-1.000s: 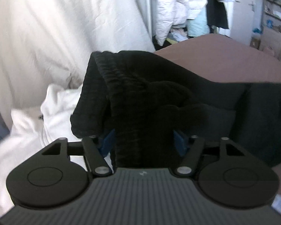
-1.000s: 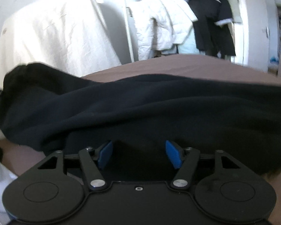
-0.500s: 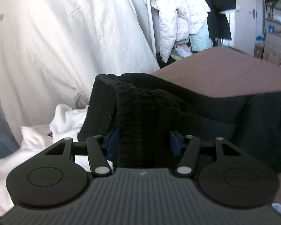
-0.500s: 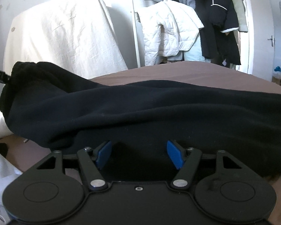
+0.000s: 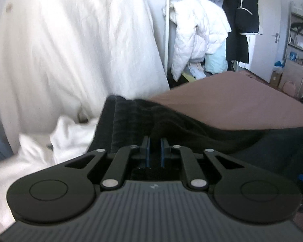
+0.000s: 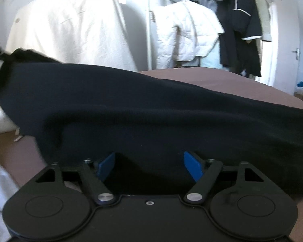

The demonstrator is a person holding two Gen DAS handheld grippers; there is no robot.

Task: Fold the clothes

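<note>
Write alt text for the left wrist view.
The left hand-held gripper is shut on a bunched edge of a dark garment lying across a brown bed. White bedding and hanging jackets fill the background.

Bright daylight, blown whites, motion blur, fisheye-warped edges.

Brown-sheeted bed [image 5: 242, 102] under a sprawled black garment [image 6: 151, 109], white laundry [image 5: 70, 133] alongside.

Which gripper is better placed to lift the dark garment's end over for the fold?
Left gripper: its fingers are shut on the dark garment. The right gripper is open.
</note>
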